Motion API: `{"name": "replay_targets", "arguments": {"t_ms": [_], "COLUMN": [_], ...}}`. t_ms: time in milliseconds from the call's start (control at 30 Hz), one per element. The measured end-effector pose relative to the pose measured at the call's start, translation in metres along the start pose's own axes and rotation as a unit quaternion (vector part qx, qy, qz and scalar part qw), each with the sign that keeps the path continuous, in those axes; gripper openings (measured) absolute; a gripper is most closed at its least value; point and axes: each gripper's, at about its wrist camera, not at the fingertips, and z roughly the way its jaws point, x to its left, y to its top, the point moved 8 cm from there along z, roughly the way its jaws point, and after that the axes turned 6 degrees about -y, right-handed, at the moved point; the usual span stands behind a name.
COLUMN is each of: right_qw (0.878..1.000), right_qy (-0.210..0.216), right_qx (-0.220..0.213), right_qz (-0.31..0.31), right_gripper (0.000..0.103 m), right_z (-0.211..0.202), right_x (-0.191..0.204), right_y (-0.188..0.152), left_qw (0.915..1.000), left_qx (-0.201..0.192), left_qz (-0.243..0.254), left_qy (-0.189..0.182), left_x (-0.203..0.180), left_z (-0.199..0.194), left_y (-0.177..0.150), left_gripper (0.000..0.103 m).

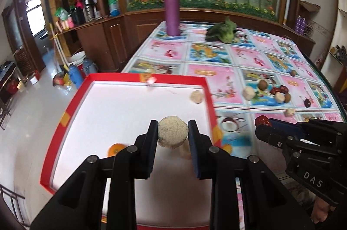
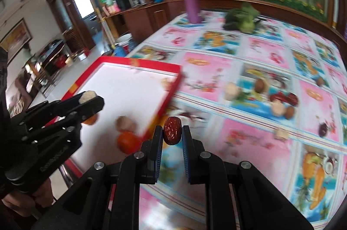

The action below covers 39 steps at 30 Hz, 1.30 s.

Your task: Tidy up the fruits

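Currently, the task is partly complete. The red-rimmed tray [image 1: 208, 86] with a smooth white floor already holds a glossy orange fruit [image 1: 116, 148] and pale rough pieces [image 1: 196, 96]. The left hand-held gripper [image 1: 173, 132] is clamped on a beige, grainy, roughly hexagonal piece [image 1: 172, 131] above the tray interior. The right hand-held gripper [image 2: 172, 132] is clamped on a wrinkled, dark red, oval date [image 2: 172, 130], held over the counter [image 2: 260, 69] just beside the tray's near right edge. Several items remain scattered on the glossy patterned counter covering, well apart from the tray: more red dates [image 1: 279, 90], round brown fruits [image 1: 263, 84] and pale chunks [image 1: 248, 93]. Judged from this, both held pieces need depositing, followed by the remaining items.
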Motion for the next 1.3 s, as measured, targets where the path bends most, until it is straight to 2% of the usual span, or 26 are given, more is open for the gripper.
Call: {"name": "replay_targets", "arguments": {"t_ms": [167,467,933,1300], "right_qw": [0.999,0.998,0.997,0.997], "right_qy": [0.016,0.030,0.024,0.023], "right_qx": [0.002,0.019,0.043,0.045], "right_qz": [-0.030,-0.055,-0.060,-0.065], "right_gripper": [0.016,0.016,0.016,0.016], "right_z": [0.011,0.030,0.044,0.044], "right_x": [0.038,0.072,0.081,0.081], "right_y": [0.007,0.007,-0.005,-0.006], "left_qw": [0.9994,0.9977,0.9971,0.9964], "left_qx": [0.001,0.012,0.020,0.024], "left_qz": [-0.024,-0.042,-0.048,-0.047], "left_qy": [0.025,0.052,0.056,0.066], "left_x": [0.031,0.065,0.075,0.076], "left_z": [0.001,0.006,0.011,0.013], "left_y": [-0.007,-0.021,-0.029,-0.030], "left_gripper": [0.030,0.030,0.030,0.030]}}
